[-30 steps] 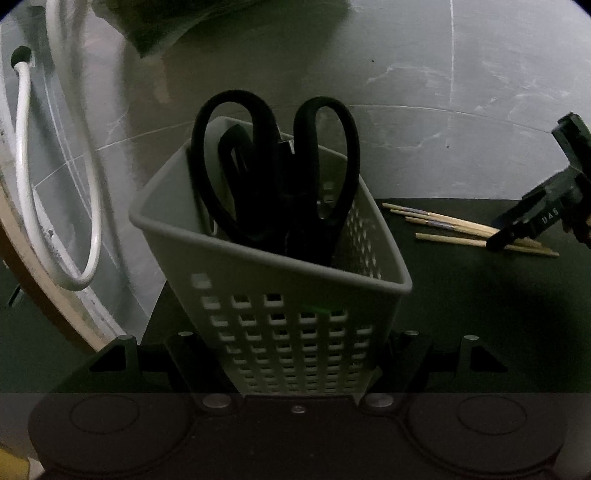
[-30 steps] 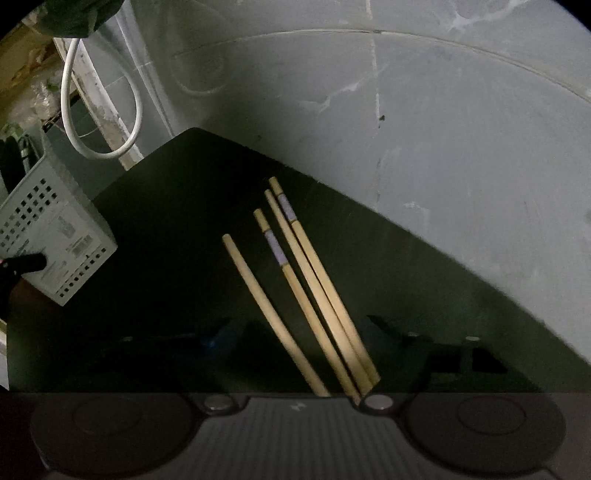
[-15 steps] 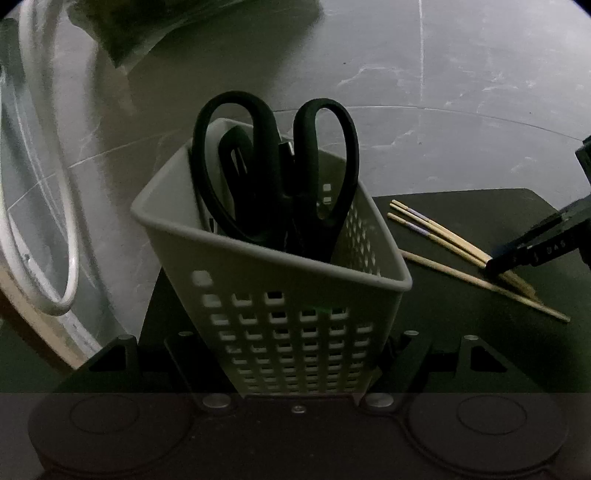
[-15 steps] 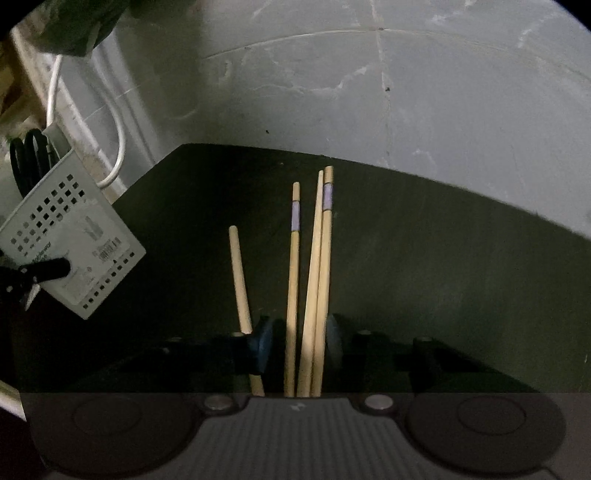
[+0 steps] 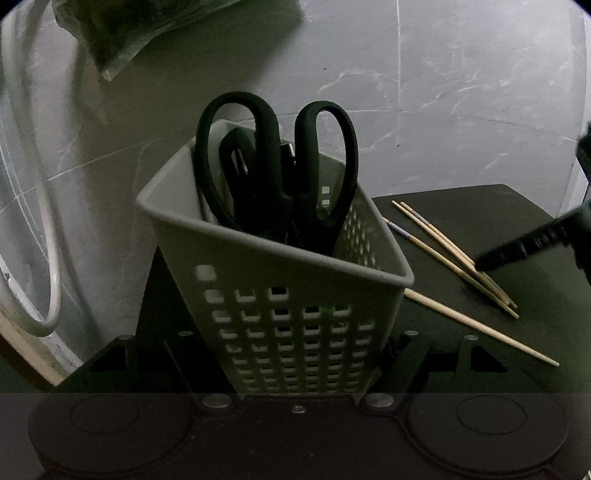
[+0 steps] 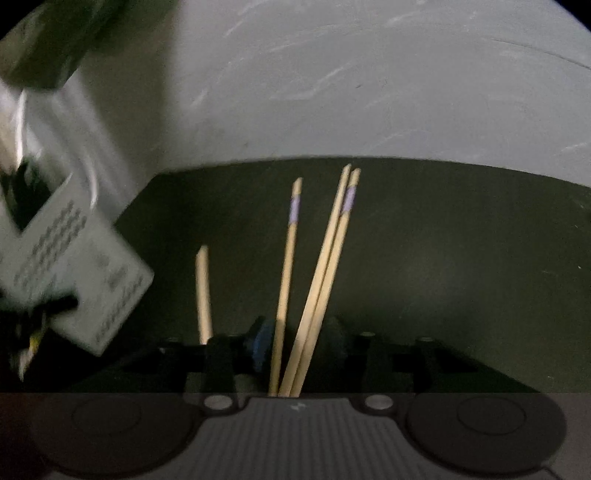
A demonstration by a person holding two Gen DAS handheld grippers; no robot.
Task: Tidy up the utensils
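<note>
My left gripper (image 5: 291, 354) is shut on a white perforated utensil basket (image 5: 280, 295) and holds it tilted. Black scissors (image 5: 277, 166) and other dark utensils stand inside it. The basket also shows blurred at the left of the right wrist view (image 6: 77, 273). Several wooden chopsticks (image 5: 454, 258) lie on the dark mat (image 5: 517, 229). My right gripper (image 6: 295, 339) has closed around three of these chopsticks (image 6: 314, 280); two carry purple bands. A fourth chopstick (image 6: 203, 291) lies outside the jaws, to the left. The right gripper's finger (image 5: 524, 243) touches the chopsticks in the left wrist view.
The mat (image 6: 443, 258) lies on a grey marbled floor (image 5: 443, 92). A white hose (image 5: 33, 221) loops at the left. A dark green bag (image 5: 147, 29) lies at the back left.
My right gripper has swung in line with the chopsticks and narrowed its jaws around three of them. The left gripper has shifted a little with the basket in it.
</note>
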